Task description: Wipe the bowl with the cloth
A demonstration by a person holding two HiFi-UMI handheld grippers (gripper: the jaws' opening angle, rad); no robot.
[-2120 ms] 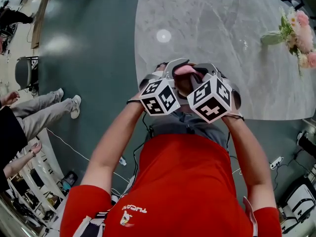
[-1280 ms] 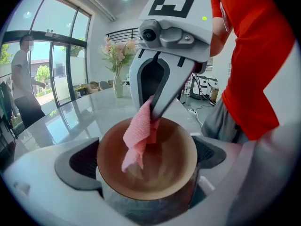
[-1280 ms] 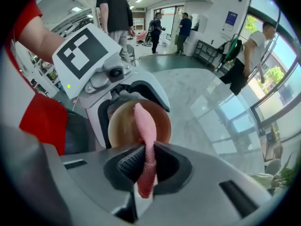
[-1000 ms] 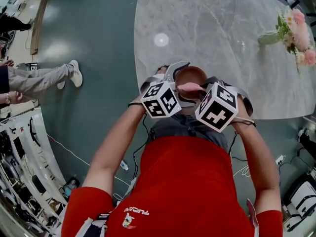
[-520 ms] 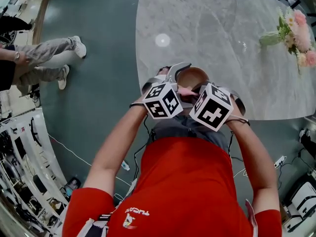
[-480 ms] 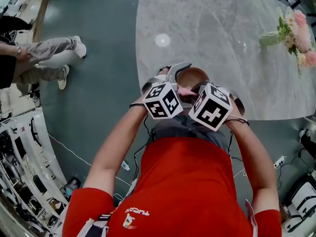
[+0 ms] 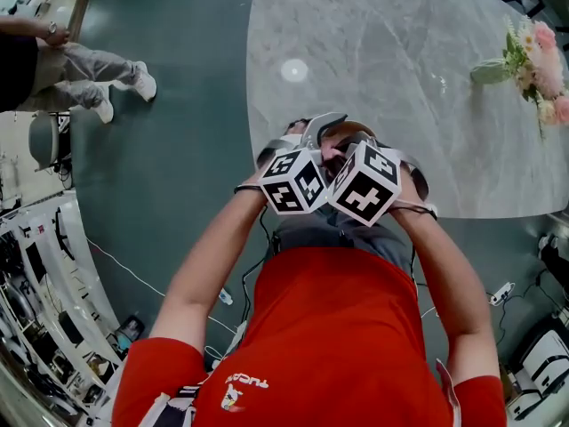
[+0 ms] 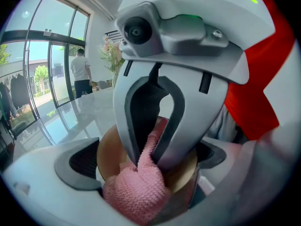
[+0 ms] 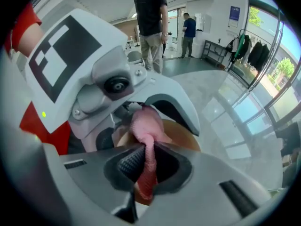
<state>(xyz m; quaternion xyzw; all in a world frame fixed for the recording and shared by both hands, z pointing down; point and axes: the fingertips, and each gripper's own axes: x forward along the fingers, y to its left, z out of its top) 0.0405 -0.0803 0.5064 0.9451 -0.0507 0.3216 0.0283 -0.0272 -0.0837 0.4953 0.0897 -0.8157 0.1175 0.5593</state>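
A brown bowl (image 8: 109, 149) sits between the jaws of my left gripper (image 8: 146, 173), which is shut on its rim, held in the air near my chest. My right gripper (image 9: 149, 166) faces it, shut on a pink cloth (image 9: 146, 126). The bunched end of the cloth (image 8: 136, 192) presses into the bowl's inside. In the head view the two marker cubes sit side by side; the right gripper (image 7: 342, 149) covers most of the bowl (image 7: 342, 130), and only a sliver of its rim shows beside the left gripper (image 7: 311, 132).
A grey marble table (image 7: 400, 52) lies just ahead of the grippers, with a bunch of pink flowers (image 7: 533, 60) at its far right. A person (image 7: 80, 60) walks on the green floor at the left. Cables and equipment racks (image 7: 53, 310) line the lower left.
My right gripper has swung left over the bowl with the cloth, hiding most of it. The left gripper has barely moved. The bystander at the left has walked further up the view.
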